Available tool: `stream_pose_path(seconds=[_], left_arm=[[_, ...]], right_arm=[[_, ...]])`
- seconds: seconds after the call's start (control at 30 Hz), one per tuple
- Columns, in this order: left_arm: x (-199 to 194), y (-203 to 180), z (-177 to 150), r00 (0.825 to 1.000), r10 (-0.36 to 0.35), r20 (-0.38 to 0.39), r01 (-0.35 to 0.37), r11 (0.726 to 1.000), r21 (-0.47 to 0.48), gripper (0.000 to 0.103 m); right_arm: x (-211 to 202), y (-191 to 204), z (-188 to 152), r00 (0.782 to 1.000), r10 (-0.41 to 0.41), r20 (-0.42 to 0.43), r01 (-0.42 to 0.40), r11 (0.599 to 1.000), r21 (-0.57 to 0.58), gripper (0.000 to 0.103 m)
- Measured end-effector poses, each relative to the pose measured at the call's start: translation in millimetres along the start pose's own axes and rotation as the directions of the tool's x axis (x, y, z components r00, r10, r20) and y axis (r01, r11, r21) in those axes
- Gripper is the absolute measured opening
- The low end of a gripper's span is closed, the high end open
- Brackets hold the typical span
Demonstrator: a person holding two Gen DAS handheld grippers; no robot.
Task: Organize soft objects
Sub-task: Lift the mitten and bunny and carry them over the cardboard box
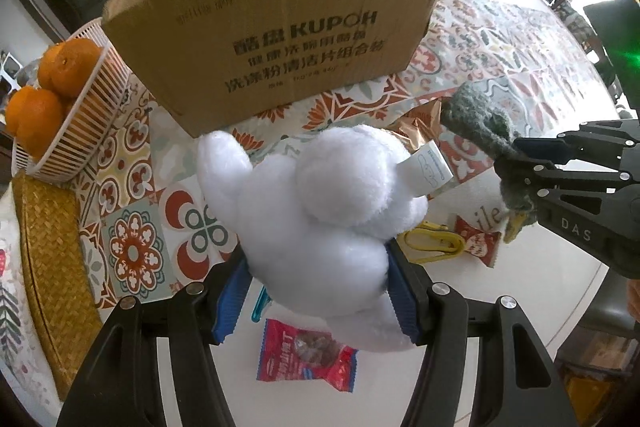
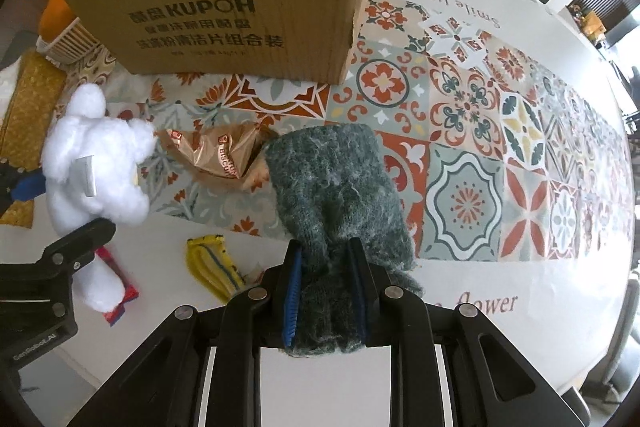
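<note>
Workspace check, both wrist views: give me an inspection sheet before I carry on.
Surface: white table with patterned tile-print runner.
Job's things: white plush toy and grey-green knitted piece, both held; open brown cardboard box behind.
Clutter: red snack packet, gold biscuit wrapper, yellow knitted item, white basket of oranges, woven straw mat.
Grippers: left gripper shut on plush; right gripper shut on knit.
Cables: nothing seen.
Surroundings: chairs, dark cabinet.

White plush toy [image 1: 320, 195], grey-green knit glove [image 2: 336, 195], brown box [image 1: 280, 27], orange-teal tiled cloth [image 2: 480, 147]
</note>
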State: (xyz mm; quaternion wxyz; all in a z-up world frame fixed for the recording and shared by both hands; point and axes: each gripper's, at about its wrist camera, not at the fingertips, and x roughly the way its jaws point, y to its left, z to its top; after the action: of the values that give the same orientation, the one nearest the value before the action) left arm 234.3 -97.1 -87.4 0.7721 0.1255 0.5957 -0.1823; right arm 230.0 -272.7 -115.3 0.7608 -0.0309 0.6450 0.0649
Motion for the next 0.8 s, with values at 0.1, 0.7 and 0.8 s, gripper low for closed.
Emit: stream_pose_path(seconds=[0.1, 0.7, 0.8], left_arm=[[-7.3, -7.6, 2.5, 1.0, 0.005, 0.026, -0.005, 1.0, 0.005, 0.062], [-37.0, -1.0, 7.9, 0.991, 0.041, 0.127, -0.043, 0.999, 0.011, 0.062], [-47.7, 1.2, 9.7, 0.987, 0.043, 0.156, -0.045, 0.999, 0.007, 0.062]], right_arm=[[-4.9, 5.6, -4.1, 1.0, -0.002, 0.011, 0.002, 1.0, -0.002, 0.023], [-42.4, 10.1, 4.4, 0.992, -0.068, 0.106, 0.069, 0.998, -0.005, 0.023], [-52.0, 12.3, 7.1, 0.99, -0.064, 0.128, 0.066, 0.998, -0.006, 0.023]])
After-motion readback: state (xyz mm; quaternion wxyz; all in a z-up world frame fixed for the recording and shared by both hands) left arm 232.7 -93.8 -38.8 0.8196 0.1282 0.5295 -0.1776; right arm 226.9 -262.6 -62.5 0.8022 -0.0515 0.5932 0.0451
